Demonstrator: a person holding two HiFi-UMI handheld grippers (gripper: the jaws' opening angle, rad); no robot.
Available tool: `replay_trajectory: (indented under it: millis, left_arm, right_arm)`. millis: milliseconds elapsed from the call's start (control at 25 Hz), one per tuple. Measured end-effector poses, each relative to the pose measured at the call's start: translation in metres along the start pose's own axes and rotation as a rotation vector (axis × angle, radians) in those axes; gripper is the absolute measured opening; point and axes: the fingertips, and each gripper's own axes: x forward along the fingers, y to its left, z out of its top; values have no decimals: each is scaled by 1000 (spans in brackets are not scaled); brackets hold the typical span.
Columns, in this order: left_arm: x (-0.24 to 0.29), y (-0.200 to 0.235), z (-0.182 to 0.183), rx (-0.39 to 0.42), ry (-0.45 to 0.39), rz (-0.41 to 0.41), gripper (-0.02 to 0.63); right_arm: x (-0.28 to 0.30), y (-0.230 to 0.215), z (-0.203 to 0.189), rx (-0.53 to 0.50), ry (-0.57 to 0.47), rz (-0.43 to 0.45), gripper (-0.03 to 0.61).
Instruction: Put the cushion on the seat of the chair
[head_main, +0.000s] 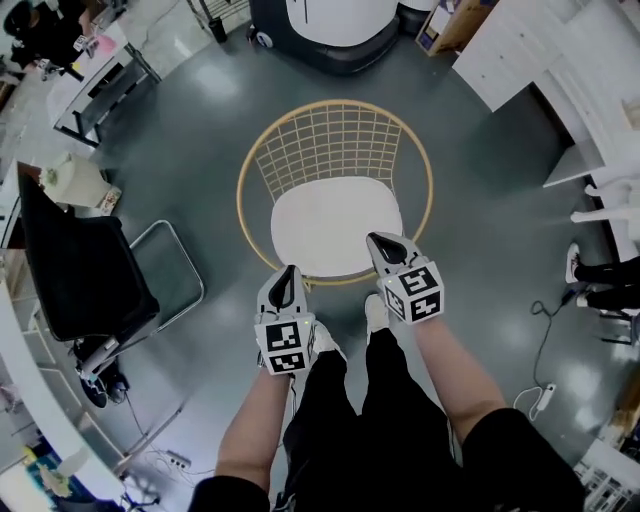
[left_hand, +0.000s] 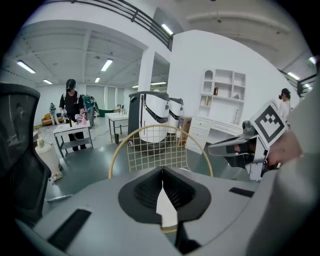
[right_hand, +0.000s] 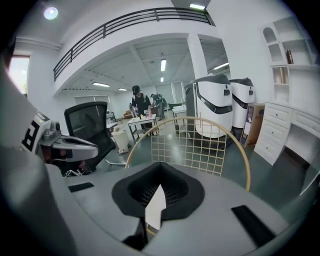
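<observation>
A white round cushion (head_main: 335, 225) lies flat on the seat of the gold wire chair (head_main: 247, 165), below its grid backrest (head_main: 335, 140). My left gripper (head_main: 288, 275) hangs above the seat's front left edge, shut with nothing in it. At the front right edge, my right gripper (head_main: 385, 245) is also shut and empty. In the left gripper view the closed jaws (left_hand: 162, 172) point at the backrest (left_hand: 155, 152), with a sliver of cushion (left_hand: 166, 207) below them. The right gripper view shows closed jaws (right_hand: 160, 167), the backrest (right_hand: 195, 147) and the cushion (right_hand: 155, 207).
A black office chair (head_main: 80, 270) stands to the left. White machines (head_main: 330, 30) stand behind the wire chair, and white cabinets (head_main: 530, 50) are at the right. A table (head_main: 95, 75) is at the far left. A cable and power strip (head_main: 545, 395) lie on the floor at the right. A person (left_hand: 72, 107) stands far off.
</observation>
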Motion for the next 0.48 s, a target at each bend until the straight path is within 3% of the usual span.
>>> replay_trajectory:
  millis: [240, 480]
  left_arm:
    - [-67, -4, 60, 50, -79, -28, 18]
    - [-129, -22, 90, 56, -126, -79, 18]
  right_arm:
    - [-60, 51, 66, -39, -77, 41, 12]
    - [-120, 97, 99, -62, -147, 56, 12]
